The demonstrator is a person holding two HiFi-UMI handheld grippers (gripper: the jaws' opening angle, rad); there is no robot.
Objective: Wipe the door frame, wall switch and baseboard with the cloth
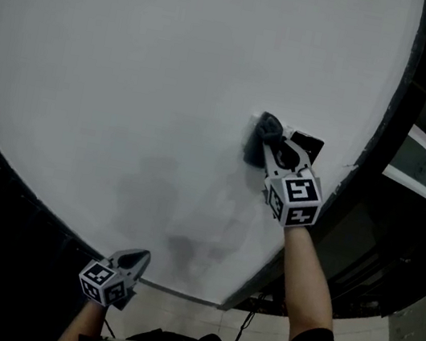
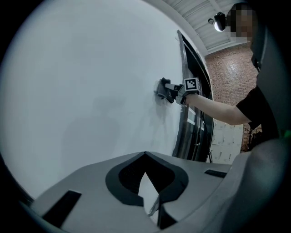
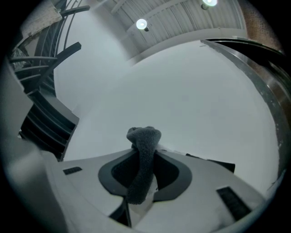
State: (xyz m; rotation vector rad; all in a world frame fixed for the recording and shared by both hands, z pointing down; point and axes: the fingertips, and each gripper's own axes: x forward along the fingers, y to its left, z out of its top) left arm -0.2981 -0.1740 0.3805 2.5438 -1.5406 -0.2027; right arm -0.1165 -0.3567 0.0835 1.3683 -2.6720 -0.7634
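From the head view, my right gripper (image 1: 270, 137) presses the dark cloth (image 1: 258, 136) flat against the white wall (image 1: 133, 70), just beside the dark door frame (image 1: 405, 102). My left gripper (image 1: 132, 259) hangs low near the foot of the wall, well apart from the work.

In the left gripper view, my left jaws are closed together with nothing between them. Across the wall I see the cloth (image 2: 161, 88) touching the paint, close to the frame.

In the right gripper view, my jaws are clenched on the cloth (image 3: 143, 157). Its bunched end sticks out past the tips and meets the wall.

I cannot make out the wall switch. It may sit under the cloth, so I judge I am on the switch step or the wall patch round it. Next I should rub with light, even pressure, keep the jaws tight so the cloth does not slip, then slide right onto the frame. The baseboard, down low, I judge to be left for later.
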